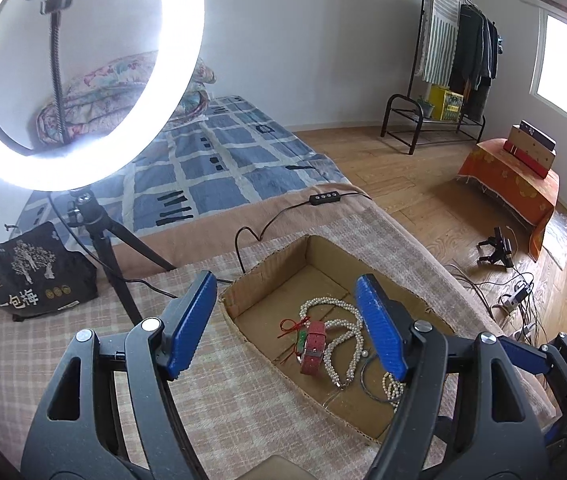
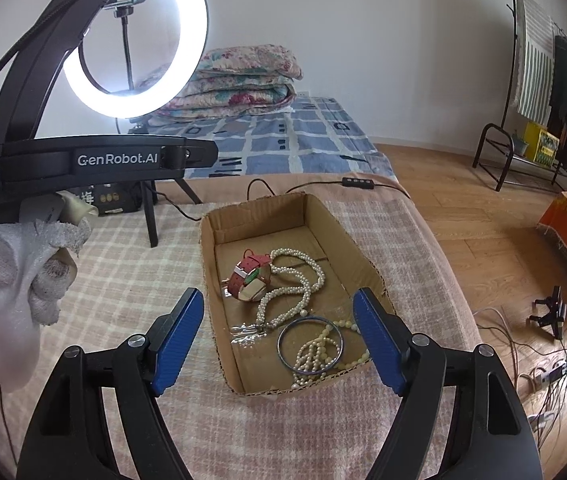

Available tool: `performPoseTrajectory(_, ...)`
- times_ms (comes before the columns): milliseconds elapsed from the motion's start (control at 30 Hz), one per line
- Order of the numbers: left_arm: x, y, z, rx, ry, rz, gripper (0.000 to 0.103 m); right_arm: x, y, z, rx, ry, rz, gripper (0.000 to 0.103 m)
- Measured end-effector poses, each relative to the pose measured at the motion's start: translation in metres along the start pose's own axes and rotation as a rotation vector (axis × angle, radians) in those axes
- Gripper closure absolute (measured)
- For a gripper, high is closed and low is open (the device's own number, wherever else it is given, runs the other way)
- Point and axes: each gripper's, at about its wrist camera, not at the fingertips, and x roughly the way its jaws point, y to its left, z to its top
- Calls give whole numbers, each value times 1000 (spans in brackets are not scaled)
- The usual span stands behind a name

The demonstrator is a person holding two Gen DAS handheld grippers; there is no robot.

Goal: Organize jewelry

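Note:
An open cardboard box point(image 1: 267, 260) point(image 2: 207, 264) sits on a pink checked blanket. Inside lie a red-strapped watch point(image 1: 315, 346) point(image 2: 251, 280), a long pearl necklace point(image 1: 343, 336) point(image 2: 303, 284), a metal bangle point(image 2: 310, 346) around a smaller pearl strand point(image 2: 315, 356), and a red string point(image 1: 291, 326). My left gripper point(image 1: 285, 280) hangs open above the box's left part, nothing between its blue pads. My right gripper point(image 2: 279, 294) is open too, empty, over the box's near end. The right wrist view shows the left gripper's black body point(image 2: 83, 160) in a white-gloved hand point(image 2: 15, 280).
A lit ring light point(image 1: 83, 72) on a tripod point(image 1: 115, 248) stands left of the box, its cable and switch point(image 1: 321, 199) running behind it. A black printed bag point(image 1: 31, 272) lies at the far left. To the right the bed edge drops to a wooden floor with loose cables point(image 2: 543, 376).

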Motion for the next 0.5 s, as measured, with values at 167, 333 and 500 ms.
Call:
performPoseTrajectory(167, -27, 3, 1, -3, -26, 1, 28, -21, 8, 4, -17, -29, -17, 26)
performPoseTrajectory(333, -59, 6, -2, 3, -53, 8, 28, -40, 18, 8, -37, -54, -36, 25)
performPoseTrajectory(500, -100, 14, -8, 3, -93, 26, 28, -61, 31, 9, -59, -85, -52, 24)
